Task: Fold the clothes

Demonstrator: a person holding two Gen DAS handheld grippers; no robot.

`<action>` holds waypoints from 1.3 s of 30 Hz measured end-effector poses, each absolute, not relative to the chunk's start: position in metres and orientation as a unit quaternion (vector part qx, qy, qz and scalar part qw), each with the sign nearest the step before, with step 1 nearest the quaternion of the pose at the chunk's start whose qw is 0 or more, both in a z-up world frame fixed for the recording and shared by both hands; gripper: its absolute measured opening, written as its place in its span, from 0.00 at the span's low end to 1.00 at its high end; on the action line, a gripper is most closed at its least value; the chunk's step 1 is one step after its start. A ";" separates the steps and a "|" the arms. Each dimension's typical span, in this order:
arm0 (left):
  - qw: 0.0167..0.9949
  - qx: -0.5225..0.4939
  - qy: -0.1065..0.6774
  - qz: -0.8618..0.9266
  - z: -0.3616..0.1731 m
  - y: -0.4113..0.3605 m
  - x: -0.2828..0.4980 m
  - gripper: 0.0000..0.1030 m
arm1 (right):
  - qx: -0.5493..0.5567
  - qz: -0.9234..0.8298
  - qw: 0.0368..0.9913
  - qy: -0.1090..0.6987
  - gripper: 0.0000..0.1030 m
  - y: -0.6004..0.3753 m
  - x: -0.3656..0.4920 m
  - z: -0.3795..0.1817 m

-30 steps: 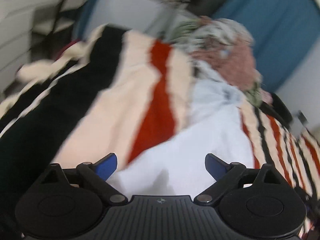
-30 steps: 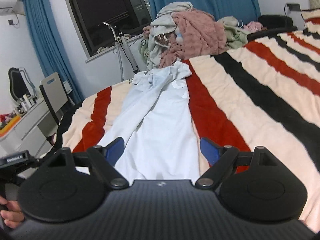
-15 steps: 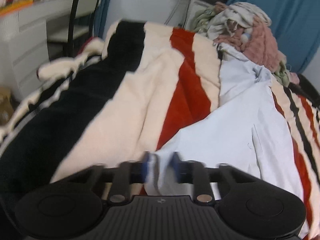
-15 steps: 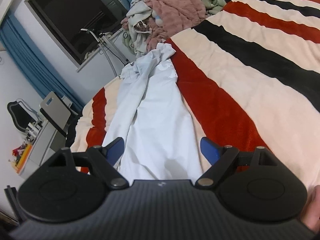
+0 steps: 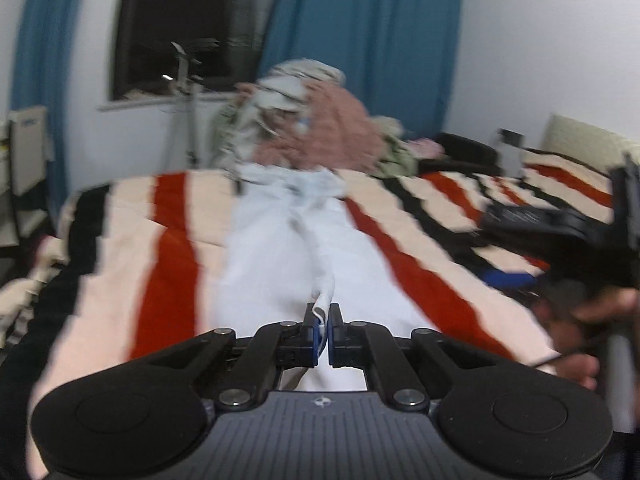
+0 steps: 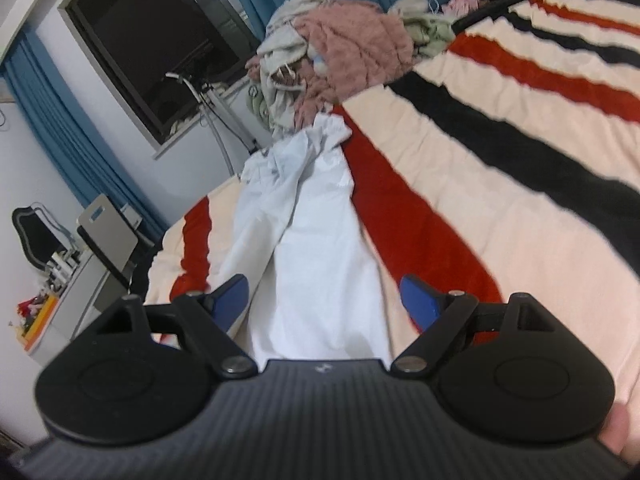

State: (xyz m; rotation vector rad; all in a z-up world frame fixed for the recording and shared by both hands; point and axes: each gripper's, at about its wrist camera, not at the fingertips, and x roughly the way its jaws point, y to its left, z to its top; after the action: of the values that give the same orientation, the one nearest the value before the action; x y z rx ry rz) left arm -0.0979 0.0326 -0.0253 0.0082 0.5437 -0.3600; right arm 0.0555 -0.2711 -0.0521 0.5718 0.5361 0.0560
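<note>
My left gripper (image 5: 323, 322) has its jaws closed on a raised edge of the white garment (image 5: 288, 264), which lies stretched along the striped bed (image 5: 420, 280). My right gripper (image 6: 324, 294) hovers above the near end with jaws wide open. I judge this a grasping step; next, the right jaws need to pinch the cloth.
</note>
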 end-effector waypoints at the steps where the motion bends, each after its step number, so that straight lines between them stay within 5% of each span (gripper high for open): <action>1: 0.941 0.001 0.284 -0.186 -0.034 0.024 -0.096 0.04 | 0.273 0.024 0.927 0.257 0.82 -0.272 0.055 -0.050; 10: 0.896 0.024 0.390 -0.209 -0.092 -0.021 -0.080 0.11 | 0.236 0.030 0.941 0.241 0.82 -0.269 0.050 -0.042; 15: 0.912 0.017 0.362 -0.191 -0.070 0.002 -0.082 0.66 | 0.233 0.043 0.944 0.231 0.82 -0.269 0.046 -0.038; 21: 0.937 0.068 0.298 -0.168 -0.022 0.009 -0.058 0.92 | 0.238 0.037 0.947 0.213 0.82 -0.272 0.041 -0.035; 27: 0.955 0.060 0.245 -0.157 -0.018 0.023 -0.043 0.94 | 0.234 -0.001 0.954 0.188 0.81 -0.284 0.042 -0.031; 36: 0.955 -0.036 0.265 -0.130 -0.034 0.068 -0.034 0.94 | 0.231 -0.029 0.954 0.187 0.82 -0.301 0.069 -0.024; 39: 0.958 -0.065 0.260 -0.101 -0.034 0.082 -0.032 0.94 | 0.229 0.045 0.948 0.216 0.69 -0.279 0.100 -0.024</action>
State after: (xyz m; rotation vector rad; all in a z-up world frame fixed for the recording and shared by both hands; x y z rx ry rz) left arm -0.0315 0.0816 -0.0339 -0.1313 0.5277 -0.2056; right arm 0.1001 -0.2790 -0.0237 0.4667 0.4403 0.0925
